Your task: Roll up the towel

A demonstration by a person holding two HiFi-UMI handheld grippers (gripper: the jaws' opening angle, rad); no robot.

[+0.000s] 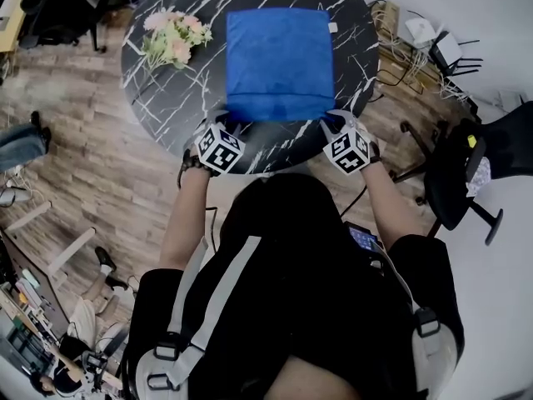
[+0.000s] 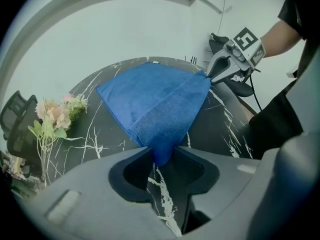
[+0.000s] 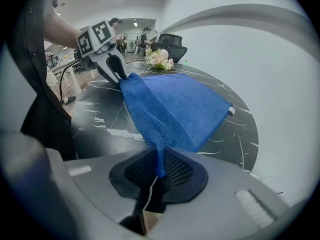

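A blue towel (image 1: 279, 57), folded into a square, lies on the round black marble table (image 1: 166, 98). My two grippers sit at its two near corners. The left gripper (image 2: 160, 156) points down at the near-left corner; that corner lies between its jaws, which stand apart without pinching it. The right gripper (image 3: 159, 169) is shut on the near-right corner, and the cloth (image 3: 180, 104) is squeezed thin between its pads. In the head view the left gripper (image 1: 229, 125) and the right gripper (image 1: 333, 123) flank the towel's near edge. Each shows in the other's view, the right gripper (image 2: 212, 74) and the left gripper (image 3: 120, 71).
A bunch of pink flowers (image 1: 173, 38) lies on the table left of the towel. Black office chairs (image 1: 466, 165) and a tangle of cables (image 1: 400, 48) stand to the right. A wooden floor surrounds the table, and a person (image 1: 83, 323) sits at lower left.
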